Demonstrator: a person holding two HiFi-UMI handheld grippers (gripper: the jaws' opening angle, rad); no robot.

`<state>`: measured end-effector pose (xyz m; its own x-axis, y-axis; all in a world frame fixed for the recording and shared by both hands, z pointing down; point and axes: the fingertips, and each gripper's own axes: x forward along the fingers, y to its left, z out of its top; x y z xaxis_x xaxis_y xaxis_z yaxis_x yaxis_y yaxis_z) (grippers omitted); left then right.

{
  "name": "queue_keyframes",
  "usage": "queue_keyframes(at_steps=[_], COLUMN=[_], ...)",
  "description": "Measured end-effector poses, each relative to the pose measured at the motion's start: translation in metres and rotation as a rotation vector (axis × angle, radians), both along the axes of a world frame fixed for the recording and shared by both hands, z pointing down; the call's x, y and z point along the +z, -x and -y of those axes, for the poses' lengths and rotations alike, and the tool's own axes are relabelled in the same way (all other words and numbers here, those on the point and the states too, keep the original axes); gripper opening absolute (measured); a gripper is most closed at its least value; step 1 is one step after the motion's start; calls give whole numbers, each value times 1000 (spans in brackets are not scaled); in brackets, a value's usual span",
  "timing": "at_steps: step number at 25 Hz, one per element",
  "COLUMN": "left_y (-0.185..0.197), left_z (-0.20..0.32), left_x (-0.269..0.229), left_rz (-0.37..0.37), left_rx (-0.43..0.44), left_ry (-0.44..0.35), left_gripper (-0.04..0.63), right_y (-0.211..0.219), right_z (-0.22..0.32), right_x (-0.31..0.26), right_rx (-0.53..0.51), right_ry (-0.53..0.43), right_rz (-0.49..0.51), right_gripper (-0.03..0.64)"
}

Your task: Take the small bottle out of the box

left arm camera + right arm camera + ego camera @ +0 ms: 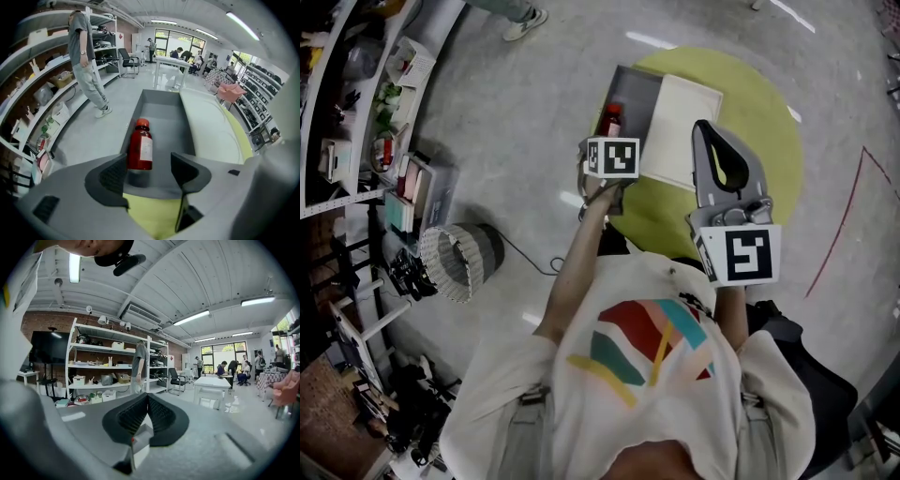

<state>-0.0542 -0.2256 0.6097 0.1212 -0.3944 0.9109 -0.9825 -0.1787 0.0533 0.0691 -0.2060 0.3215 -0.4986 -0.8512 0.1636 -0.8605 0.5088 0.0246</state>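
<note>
Left gripper view: left tongs [151, 168] are spread wide, with nothing clamped. The yellow-green surface [150, 215] shows in the gap nearest the camera.

Just ahead, the small bottle [139, 149] (red, red cap, pale label) has its base end in the mouth of the tongs. It sits close to the left jaw, with clear space to the right jaw. Contact with the left pad is not certain from this angle. Nor can I tell whether the bottle stands or lies; its cap points away from the tongs.

The bottle sits on the floor of the grey box [171, 122], which runs straight out from the tongs. To the right of the box lies a white panel [208, 126], edge to edge with it. Far beyond, left of the tongs' line, a person [84, 56] stands by shelving [35, 89].

Right gripper view: right tongs [147, 398] are closed pad to pad and hold nothing. They are aimed out across the room, not at the box.

Head view: the right tongs are over the white panel, to the right of the left tongs.

Progress — early. The approach looks done, but there is no grip yet and the bottle is inside the box. Left to do: centre the bottle, close on it, lift it over the wall, and set it outside.
</note>
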Motion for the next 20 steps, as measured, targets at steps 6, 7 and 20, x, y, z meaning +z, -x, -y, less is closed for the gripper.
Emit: queue_keyframes(at_steps=[6, 7, 20], left_y=[1, 0, -4], left_z=[9, 11, 18], left_x=[8, 10, 43], left_rz=[10, 19, 135], left_rx=[3, 13, 88], left_ry=[21, 25, 144], left_gripper=[278, 278, 278], right_y=[2, 3, 4], right_z=[4, 5, 14], right_x=[2, 3, 16], right_rx=[-10, -13, -19], right_ry=[22, 25, 42], right_rz=[7, 7, -25], right_gripper=[5, 5, 5])
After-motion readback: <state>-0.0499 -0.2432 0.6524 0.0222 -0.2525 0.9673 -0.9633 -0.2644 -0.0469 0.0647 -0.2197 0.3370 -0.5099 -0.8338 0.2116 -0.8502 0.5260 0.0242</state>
